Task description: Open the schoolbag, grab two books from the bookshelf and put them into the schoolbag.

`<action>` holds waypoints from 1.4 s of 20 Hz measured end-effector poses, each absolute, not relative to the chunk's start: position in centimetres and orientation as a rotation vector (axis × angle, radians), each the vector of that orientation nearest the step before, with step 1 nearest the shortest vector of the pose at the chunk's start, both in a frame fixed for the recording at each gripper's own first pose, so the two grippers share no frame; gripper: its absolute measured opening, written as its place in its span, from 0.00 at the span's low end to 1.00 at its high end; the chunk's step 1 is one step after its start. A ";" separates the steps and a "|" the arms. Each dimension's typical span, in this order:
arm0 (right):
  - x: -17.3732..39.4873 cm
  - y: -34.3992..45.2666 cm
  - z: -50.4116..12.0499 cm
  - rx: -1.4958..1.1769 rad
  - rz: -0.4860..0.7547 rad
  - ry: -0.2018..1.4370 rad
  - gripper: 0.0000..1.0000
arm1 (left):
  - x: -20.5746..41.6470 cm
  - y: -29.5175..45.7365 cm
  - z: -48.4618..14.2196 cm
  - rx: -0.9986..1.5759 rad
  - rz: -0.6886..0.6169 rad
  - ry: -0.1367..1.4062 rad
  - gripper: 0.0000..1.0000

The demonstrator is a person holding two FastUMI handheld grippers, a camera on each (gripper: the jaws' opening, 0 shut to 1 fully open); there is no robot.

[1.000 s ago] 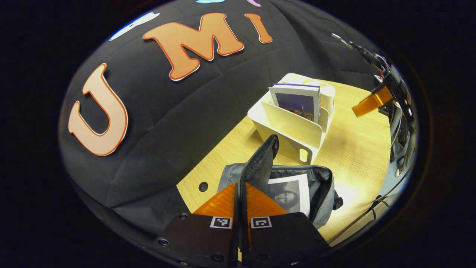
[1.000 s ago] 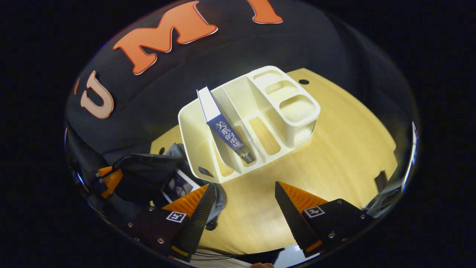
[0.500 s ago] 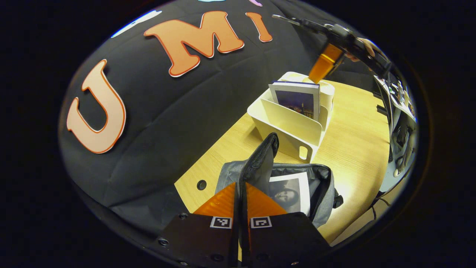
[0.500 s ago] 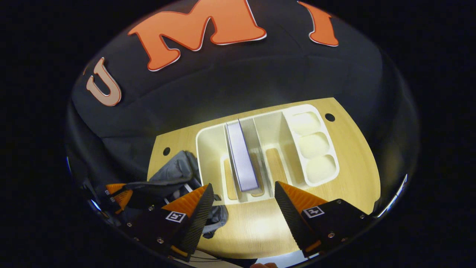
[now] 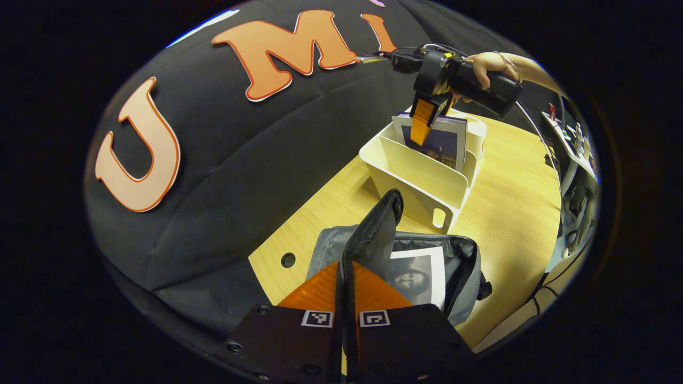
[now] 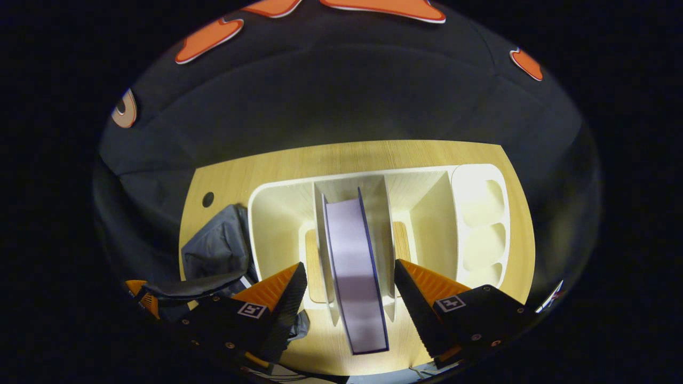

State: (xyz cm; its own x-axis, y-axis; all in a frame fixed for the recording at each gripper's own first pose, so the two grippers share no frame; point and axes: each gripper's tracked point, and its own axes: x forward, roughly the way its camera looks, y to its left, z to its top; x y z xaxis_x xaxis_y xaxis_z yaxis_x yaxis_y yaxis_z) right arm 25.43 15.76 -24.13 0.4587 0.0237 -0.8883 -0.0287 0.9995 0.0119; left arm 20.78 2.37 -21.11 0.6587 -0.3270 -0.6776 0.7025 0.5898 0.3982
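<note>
One book (image 6: 355, 266) stands upright in a middle slot of the cream bookshelf (image 6: 277, 213), and the right tongs (image 6: 347, 290) straddle its top edge with fingers spread wide, one on each side, neither pressing it. The left tongs (image 5: 346, 282) are closed tight on the raised dark flap (image 5: 376, 224) of the grey schoolbag (image 5: 464, 277), which lies open on the wooden desk (image 5: 512, 213) just beside the bookshelf. Inside the bag lies another book (image 5: 419, 274) with a portrait cover.
</note>
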 end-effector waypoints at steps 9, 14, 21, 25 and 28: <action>26.3 15.1 -23.9 0.034 0.020 1.087 0.39 | 21.4 2.5 -21.4 0.727 -0.640 0.608 0.04; 24.7 15.9 -17.3 0.027 0.055 0.981 0.39 | 21.2 2.5 -21.7 0.718 -0.646 0.614 0.04; 19.3 16.5 -7.2 0.106 0.122 0.845 0.38 | 21.1 3.0 -21.5 0.715 -0.647 0.616 0.00; 14.1 17.2 -5.5 0.166 0.164 0.810 0.39 | 21.0 2.9 -21.4 0.713 -0.651 0.616 0.04; 9.6 19.4 -6.7 0.285 0.243 0.832 0.39 | 21.0 3.1 -21.4 0.716 -0.650 0.613 0.04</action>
State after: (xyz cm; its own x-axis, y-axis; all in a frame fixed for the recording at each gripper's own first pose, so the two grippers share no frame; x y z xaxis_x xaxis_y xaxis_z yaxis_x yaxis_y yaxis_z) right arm 9.62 19.37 -6.67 0.6500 0.3214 -0.6887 -0.1005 0.9346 0.3413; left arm 21.02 3.12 -21.37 0.6425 -0.3202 -0.6962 0.7134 0.5816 0.3909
